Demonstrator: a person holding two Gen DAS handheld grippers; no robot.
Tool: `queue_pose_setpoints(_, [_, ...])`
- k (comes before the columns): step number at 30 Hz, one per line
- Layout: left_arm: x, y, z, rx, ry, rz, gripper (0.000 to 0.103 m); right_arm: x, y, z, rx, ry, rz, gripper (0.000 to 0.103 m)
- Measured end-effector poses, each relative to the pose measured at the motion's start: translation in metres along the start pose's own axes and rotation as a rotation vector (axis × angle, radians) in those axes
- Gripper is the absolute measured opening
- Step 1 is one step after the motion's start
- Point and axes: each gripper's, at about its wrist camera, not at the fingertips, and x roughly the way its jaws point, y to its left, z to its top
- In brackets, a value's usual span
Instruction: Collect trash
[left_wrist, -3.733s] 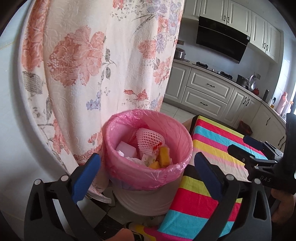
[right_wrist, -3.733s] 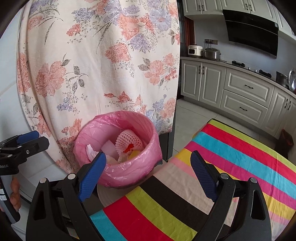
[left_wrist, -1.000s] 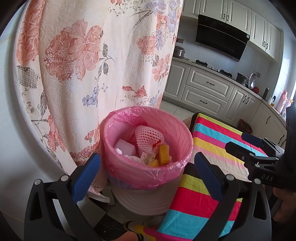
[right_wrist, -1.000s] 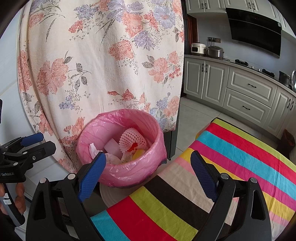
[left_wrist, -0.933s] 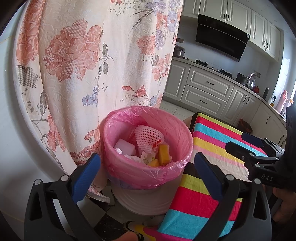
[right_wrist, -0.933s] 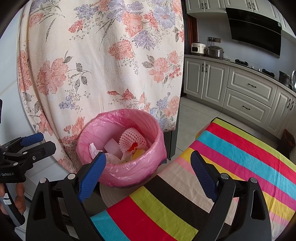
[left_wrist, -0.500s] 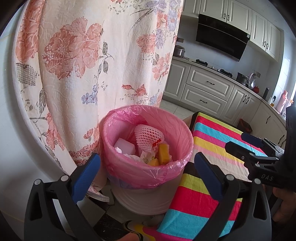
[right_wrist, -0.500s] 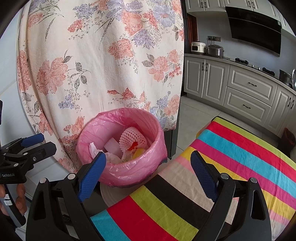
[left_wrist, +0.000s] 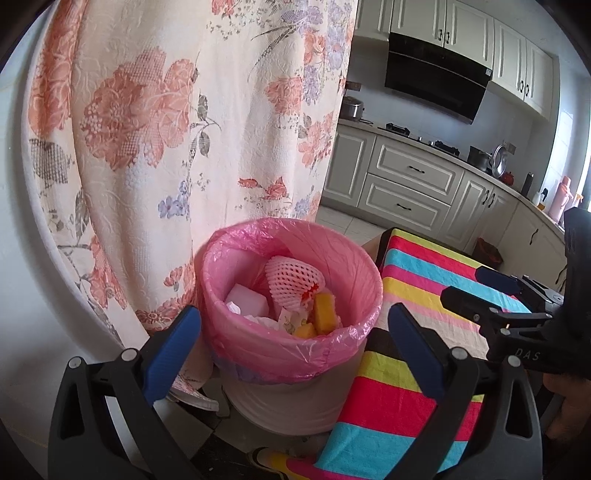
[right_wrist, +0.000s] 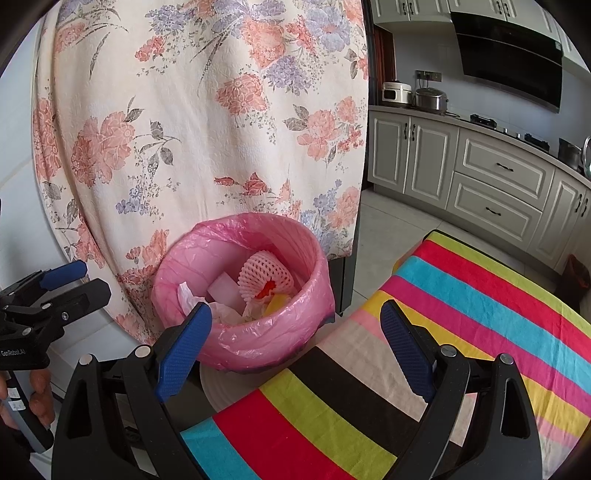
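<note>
A white bin with a pink liner (left_wrist: 236, 254) (right_wrist: 207, 254) stands beside the striped table. In it lie a pink foam fruit net (left_wrist: 291, 277) (right_wrist: 264, 275), a white block (left_wrist: 247, 301), yellow pieces (left_wrist: 323, 314) and crumpled tissue (right_wrist: 188, 295). My left gripper (left_wrist: 293, 332) is open and empty, held above the bin's near rim. My right gripper (right_wrist: 295, 328) is open and empty, held over the table edge next to the bin. Each gripper also shows in the other's view, the right one (left_wrist: 495, 291) and the left one (right_wrist: 62, 284).
A table with a striped cloth (left_wrist: 399, 398) (right_wrist: 480, 314) lies to the right of the bin. A floral cloth (left_wrist: 166, 129) (right_wrist: 203, 110) hangs right behind the bin. Kitchen cabinets (left_wrist: 410, 184) (right_wrist: 498, 177) stand far behind.
Almost nothing has changed. Both grippers stay open and hover by the bin, with only a slight drift of the views.
</note>
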Motion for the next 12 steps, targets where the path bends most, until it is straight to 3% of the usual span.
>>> queue_pose_setpoints(12, [0.015,0.001,0.005,-0.006,0.053,0.025,0.098,0.001,-0.011,-0.003,0.025,-0.002,0.003,0.087])
